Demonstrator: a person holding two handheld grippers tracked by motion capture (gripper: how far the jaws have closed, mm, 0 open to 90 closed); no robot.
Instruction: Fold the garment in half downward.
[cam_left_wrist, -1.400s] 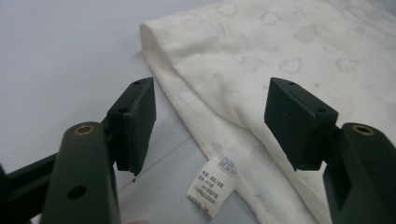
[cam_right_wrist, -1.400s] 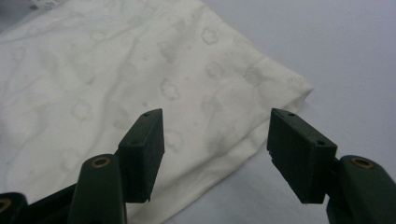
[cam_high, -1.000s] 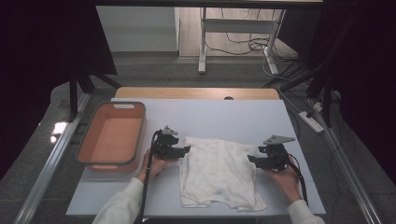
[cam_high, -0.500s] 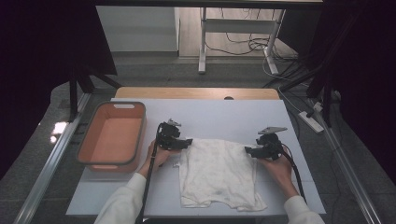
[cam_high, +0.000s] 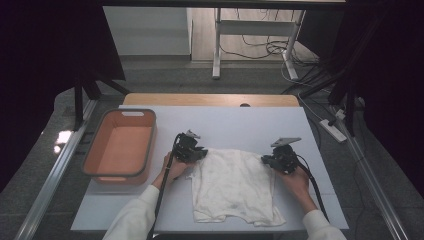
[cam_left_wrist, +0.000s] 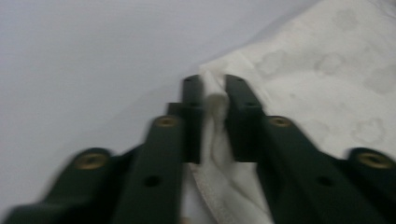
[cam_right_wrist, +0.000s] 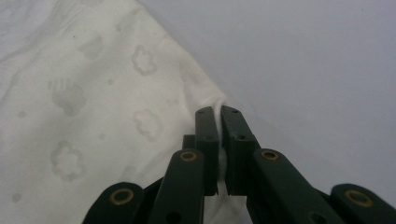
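White garment (cam_high: 234, 186): we see a small pale top with a faint printed pattern, lying flat on the worktop (cam_high: 235, 125), near its front edge and about midway between its sides.
Handling: we judge it light, limp and thin; it will sag and fold wherever it is not held, so we would take it at two well-separated points along one edge, never in the middle.
Grip points: we have it at the two far corners, which looks to us like the right hold for lifting or spreading it evenly.
Long axis: it runs from the far edge toward the person, with the pinched edge farthest away and the wavy edge with a notch in its middle nearest the person; we cannot tell which end is the neck.
Left tongs (cam_left_wrist: 215, 98): closed narrow on a bunched fold of the cloth at the far left corner; white fabric shows squeezed between the two black jaws.
Right tongs (cam_right_wrist: 217, 114): also closed narrow, with a thin ridge of fabric caught between the jaws at the far right corner.
Tension: the cloth between the two holds looks fairly flat to us, with little slack.
Orange bin (cam_high: 120, 147): it stands on the left part of the worktop, apart from the garment, open and with nothing visible inside.
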